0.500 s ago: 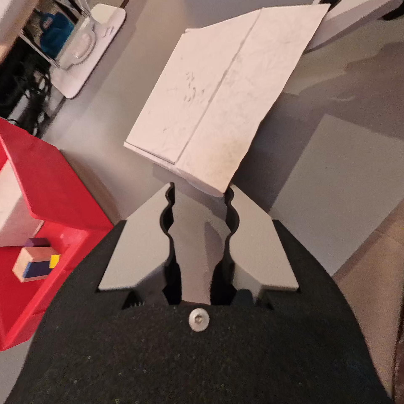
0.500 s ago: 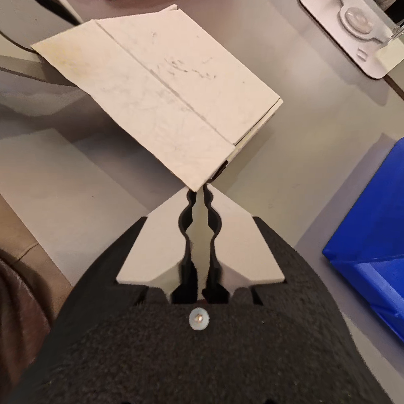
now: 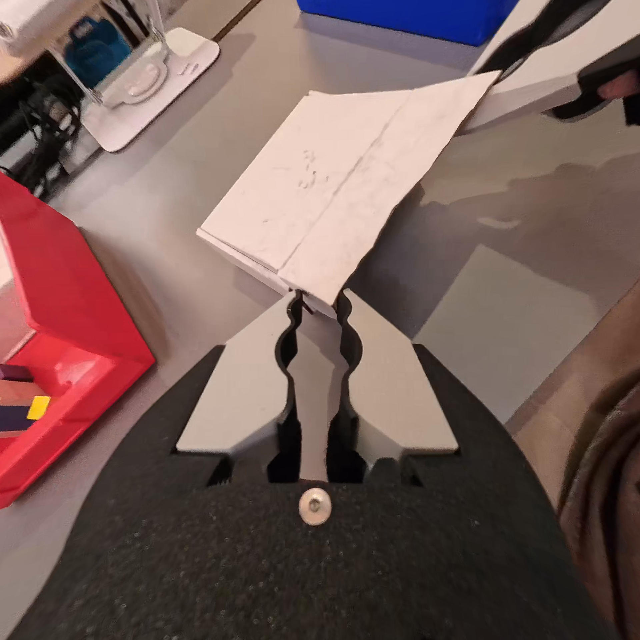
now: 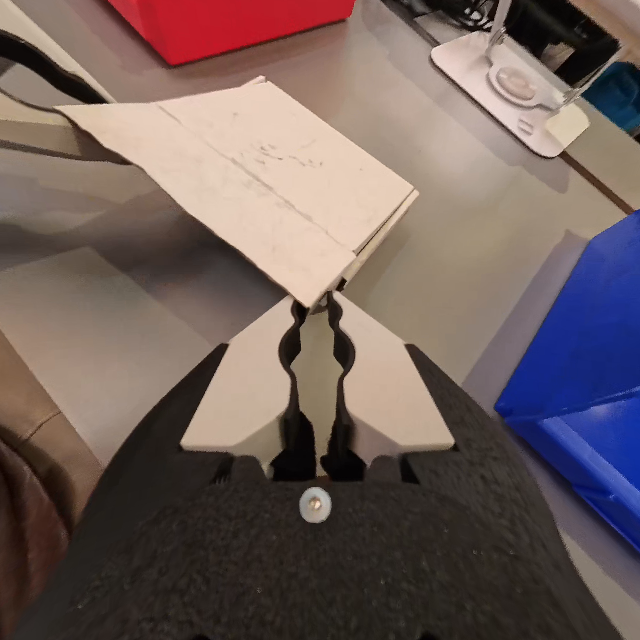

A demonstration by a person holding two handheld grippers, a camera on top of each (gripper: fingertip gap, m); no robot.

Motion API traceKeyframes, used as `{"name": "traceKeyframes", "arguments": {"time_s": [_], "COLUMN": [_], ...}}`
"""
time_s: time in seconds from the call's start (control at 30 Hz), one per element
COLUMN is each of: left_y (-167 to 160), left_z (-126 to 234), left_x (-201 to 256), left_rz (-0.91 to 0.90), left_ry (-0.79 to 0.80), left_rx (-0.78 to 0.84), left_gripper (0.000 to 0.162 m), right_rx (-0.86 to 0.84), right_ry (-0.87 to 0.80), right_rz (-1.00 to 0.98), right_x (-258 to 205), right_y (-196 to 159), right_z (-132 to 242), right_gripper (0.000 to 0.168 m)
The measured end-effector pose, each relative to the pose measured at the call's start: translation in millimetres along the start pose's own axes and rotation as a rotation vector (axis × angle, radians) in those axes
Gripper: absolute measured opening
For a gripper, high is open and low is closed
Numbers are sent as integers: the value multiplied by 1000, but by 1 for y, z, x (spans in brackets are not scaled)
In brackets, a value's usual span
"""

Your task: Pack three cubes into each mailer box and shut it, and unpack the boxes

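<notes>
A white mailer box (image 3: 329, 180) with its lid down is held between both grippers, its front flap sticking out flat toward me. My left gripper (image 3: 318, 301) is shut on the near corner of the flap side. My right gripper (image 4: 316, 303) is shut on the other near corner of the same box (image 4: 270, 180). The right gripper's pale finger and dark body also show in the left wrist view (image 3: 540, 83) at the far end of the flap. Coloured cubes (image 3: 20, 408) lie in a red bin (image 3: 79, 294) on the left.
A blue bin (image 4: 588, 346) stands to the right of the box and a red bin (image 4: 242, 24) beyond it. A white stand base (image 3: 149, 93) sits at the back on the grey table. A brown sleeve (image 3: 606, 485) is at the near right. The gap from one gripper's tips to the other's is roughly 15 centimeters.
My left gripper's jaws have narrowed onto the box corner. Both views have pulled back and tilted, so the bins across the table now show. The box has turned a little.
</notes>
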State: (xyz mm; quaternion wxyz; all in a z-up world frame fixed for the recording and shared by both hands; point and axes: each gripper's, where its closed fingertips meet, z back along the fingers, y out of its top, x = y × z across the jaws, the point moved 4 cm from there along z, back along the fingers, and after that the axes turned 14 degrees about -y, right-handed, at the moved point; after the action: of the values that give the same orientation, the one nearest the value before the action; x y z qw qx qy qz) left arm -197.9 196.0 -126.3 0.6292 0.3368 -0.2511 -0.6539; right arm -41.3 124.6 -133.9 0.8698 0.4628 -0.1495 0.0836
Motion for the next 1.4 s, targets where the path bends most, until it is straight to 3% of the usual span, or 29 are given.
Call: {"name": "traceKeyframes", "arguments": {"time_s": [0.2, 0.43, 0.77, 0.97, 1.17, 1.4], "left_y": [-11, -16, -37, -54, -39, -32], "left_z": [1, -12, -32, -25, -18, -24], "left_x": [2, -3, -8, -2, -2, 1], "left_rz": [96, -11, -52, -66, 71, 114], "left_ry": [-85, -50, -51, -213, -394, -448], "left_rx": [-62, -61, -102, -148, -36, 10], "left_gripper": [13, 14, 17, 31, 49, 51], "right_rx": [-136, -144, -190, -224, -121, -135], "right_ry": [103, 171, 131, 282, 388, 407], "right_rz": [-2, -118, -27, -110, -207, -200], "right_x": [-15, -14, -15, -10, -14, -24], "right_y": [-9, -14, -32, -42, -24, -21], "right_z": [4, -9, -28, -12, -14, -18], "right_gripper": [11, 12, 8, 38, 65, 67]}}
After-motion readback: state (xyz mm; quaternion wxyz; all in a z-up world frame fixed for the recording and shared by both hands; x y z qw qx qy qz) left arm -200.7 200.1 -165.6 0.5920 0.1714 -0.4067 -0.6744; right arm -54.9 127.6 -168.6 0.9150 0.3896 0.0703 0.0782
